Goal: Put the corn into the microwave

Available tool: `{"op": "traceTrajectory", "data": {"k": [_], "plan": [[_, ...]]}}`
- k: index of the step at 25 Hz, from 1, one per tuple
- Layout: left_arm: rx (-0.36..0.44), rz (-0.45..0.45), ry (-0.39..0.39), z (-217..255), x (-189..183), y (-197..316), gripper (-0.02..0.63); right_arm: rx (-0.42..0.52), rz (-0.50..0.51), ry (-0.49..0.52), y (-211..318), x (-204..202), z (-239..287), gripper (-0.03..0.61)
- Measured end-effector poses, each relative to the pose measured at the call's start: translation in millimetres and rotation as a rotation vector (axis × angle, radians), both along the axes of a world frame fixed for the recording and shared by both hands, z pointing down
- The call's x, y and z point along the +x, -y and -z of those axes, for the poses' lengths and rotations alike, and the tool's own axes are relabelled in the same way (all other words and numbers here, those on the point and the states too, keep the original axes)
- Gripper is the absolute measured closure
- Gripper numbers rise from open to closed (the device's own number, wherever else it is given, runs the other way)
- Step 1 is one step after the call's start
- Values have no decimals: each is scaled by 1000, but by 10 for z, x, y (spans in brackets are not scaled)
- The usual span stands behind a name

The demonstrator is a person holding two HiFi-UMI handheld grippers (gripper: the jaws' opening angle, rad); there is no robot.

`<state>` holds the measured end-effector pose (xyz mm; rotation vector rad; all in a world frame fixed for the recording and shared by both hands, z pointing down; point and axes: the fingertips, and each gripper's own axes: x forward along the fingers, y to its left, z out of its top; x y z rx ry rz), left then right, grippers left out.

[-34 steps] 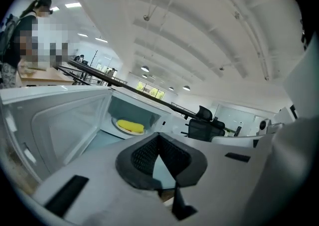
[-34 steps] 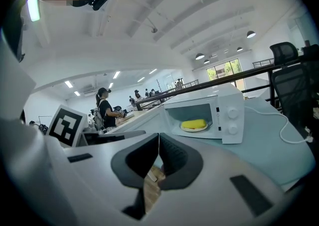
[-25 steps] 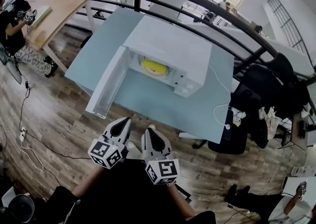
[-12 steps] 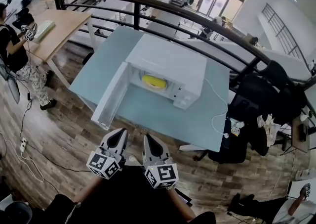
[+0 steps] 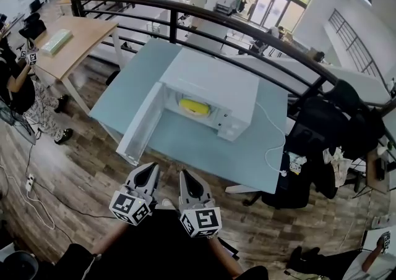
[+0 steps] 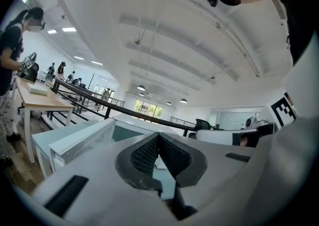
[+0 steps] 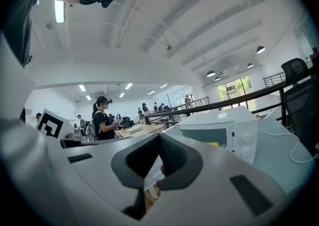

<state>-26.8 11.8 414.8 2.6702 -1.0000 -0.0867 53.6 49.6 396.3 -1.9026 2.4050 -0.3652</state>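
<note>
The white microwave stands on a light blue table with its door swung open to the left. The yellow corn lies inside the cavity. Both grippers hover side by side near my body, short of the table's front edge and apart from the microwave. My left gripper is shut and empty, its pads meeting in its own view. My right gripper is also shut with nothing held. In the right gripper view the microwave and a sliver of the corn show ahead.
A white cable trails from the microwave over the table's right side. A black railing runs behind the table. A wooden desk and a person are at the left, dark office chairs at the right.
Both grippers have risen slightly and stay side by side and shut. The corn and the open door are as before.
</note>
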Motion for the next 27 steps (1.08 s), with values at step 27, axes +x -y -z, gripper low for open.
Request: {"op": "traceTrajectory", "data": {"k": [27], "plan": [[-49, 8, -7, -159, 74, -41, 611, -36, 12, -19, -42, 14, -178, 569]]}}
